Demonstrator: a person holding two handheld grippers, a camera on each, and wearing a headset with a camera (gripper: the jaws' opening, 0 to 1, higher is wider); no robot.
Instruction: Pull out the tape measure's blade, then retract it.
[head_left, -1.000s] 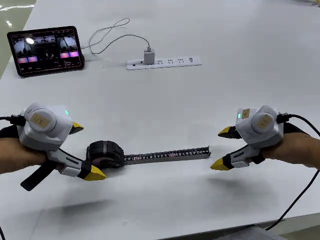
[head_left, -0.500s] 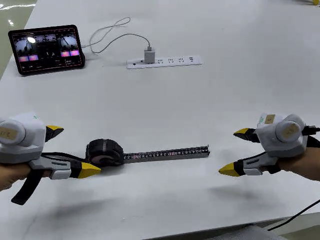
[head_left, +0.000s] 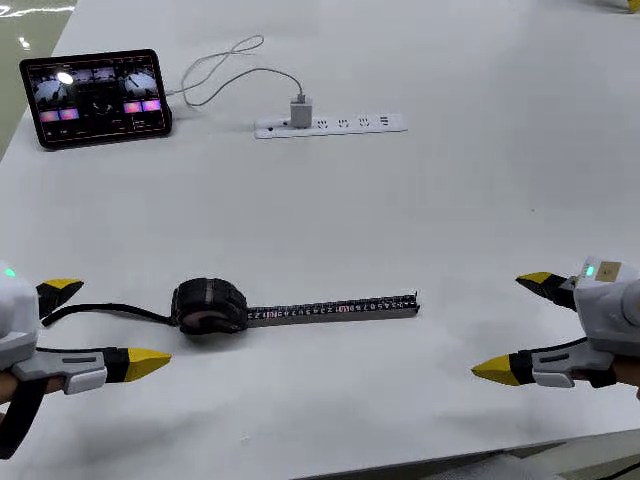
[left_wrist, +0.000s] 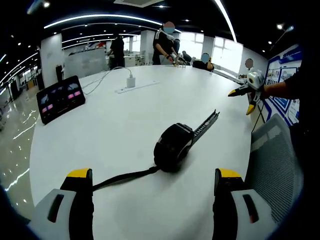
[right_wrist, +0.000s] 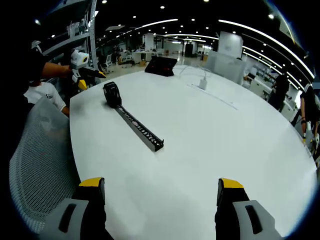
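While both claws hang apart above the white counter (head_left: 420, 200), the tape measure (head_left: 208, 305) lies on it between them, near the front edge, and neither claw touches it. Its case is round and black, with a ribbed grip and a reddish face turned toward the front. The blade (head_left: 335, 309) is out of the case and lies flat along the counter to the right. It is dark, with fine pale graduations and some red marks, and ends in a small hook (head_left: 414, 303). A black strap (head_left: 110, 310) trails from the opposite side of the case toward the left claw (head_left: 118, 322).

The left claw is near the case. Its yellow-tipped jaws are spread wide and hold nothing, and the strap's free end reaches in between them. The right claw (head_left: 498, 325) is also spread wide and empty, well apart from the hook.

At the far left of the counter, a tablet (head_left: 95, 97) stands with its screen lit. Beside it lies a power strip (head_left: 330, 125) carrying a white charger (head_left: 300, 107) and a looped cable (head_left: 225, 70).
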